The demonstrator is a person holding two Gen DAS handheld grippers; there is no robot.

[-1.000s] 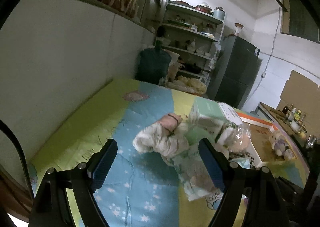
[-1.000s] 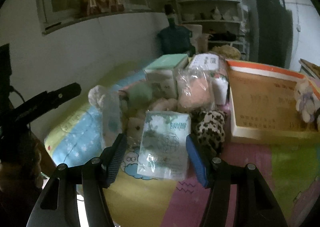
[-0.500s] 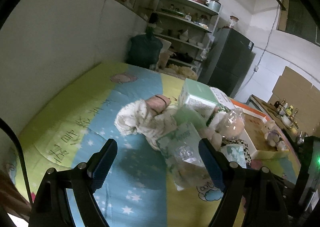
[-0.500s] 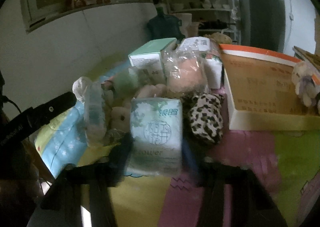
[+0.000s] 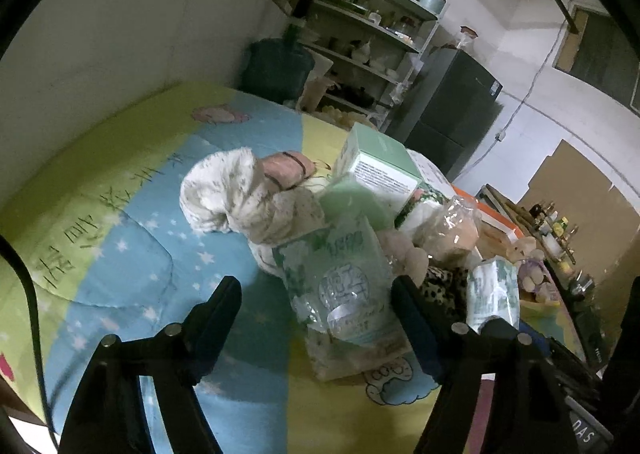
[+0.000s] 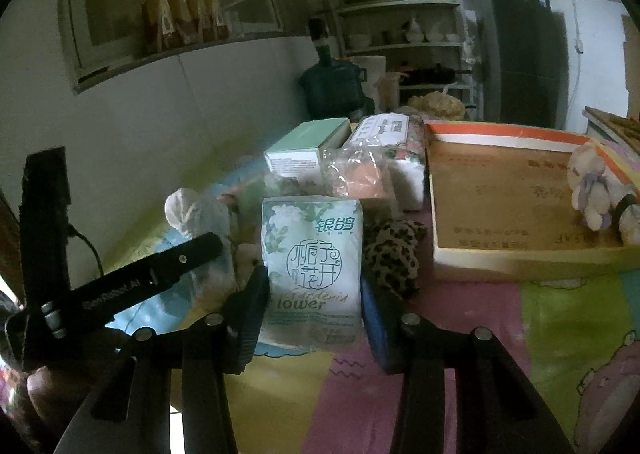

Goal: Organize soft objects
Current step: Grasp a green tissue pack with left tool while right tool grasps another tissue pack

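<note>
A pile of soft things lies on a colourful mat (image 5: 132, 254). My left gripper (image 5: 316, 306) hangs over a clear-wrapped tissue pack (image 5: 344, 286). Its jaws are closing; the pack lies by the right finger and the left finger stands apart from it. My right gripper (image 6: 314, 310) is shut on a second tissue pack with a flower print (image 6: 312, 266), both pads against its sides; this pack (image 5: 494, 294) also shows in the left wrist view. Behind lie a white cloth bundle (image 5: 224, 190), a pink roll (image 5: 286, 170), a leopard-print piece (image 6: 392, 254) and a bagged peach plush (image 6: 360, 178).
A mint green box (image 6: 308, 142) stands at the back of the pile. To the right is a flat cardboard tray with an orange rim (image 6: 512, 206), a small plush toy (image 6: 592, 186) in its far corner. A wall runs along the left; shelves and a dark fridge stand behind.
My left gripper has come down and closer to the pile, and its jaws have narrowed around the clear-wrapped pack. My right gripper's jaws have closed onto the flower-print pack.
</note>
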